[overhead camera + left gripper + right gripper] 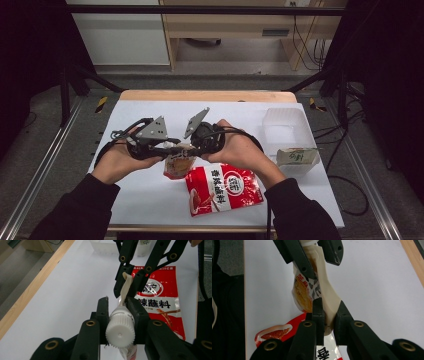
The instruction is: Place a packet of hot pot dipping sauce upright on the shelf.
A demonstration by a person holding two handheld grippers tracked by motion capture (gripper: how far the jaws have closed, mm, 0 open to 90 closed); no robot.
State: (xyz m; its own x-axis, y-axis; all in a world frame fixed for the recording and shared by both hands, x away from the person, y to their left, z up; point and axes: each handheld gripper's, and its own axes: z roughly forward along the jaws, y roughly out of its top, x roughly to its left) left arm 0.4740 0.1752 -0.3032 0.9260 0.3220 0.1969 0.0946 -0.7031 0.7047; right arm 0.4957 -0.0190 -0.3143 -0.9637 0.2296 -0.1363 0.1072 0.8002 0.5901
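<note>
A small orange-and-white spout pouch (178, 165) hangs just above the white table (145, 195), held between both grippers. In the left gripper view, my left gripper (117, 305) is shut on the pouch's white ribbed cap (120, 330). In the right gripper view, my right gripper (329, 307) is shut on the cream side flap of the pouch (303, 290). In the high view the left gripper (169, 148) and the right gripper (194, 147) meet tip to tip over the pouch. A red sachet (223, 187) with white lettering lies flat just below them.
A clear plastic box (285, 125) stands at the table's right side. A small green-and-white pouch (298, 156) leans at its front. The wooden table edge (207, 95) runs along the back. Black frame posts stand left and right.
</note>
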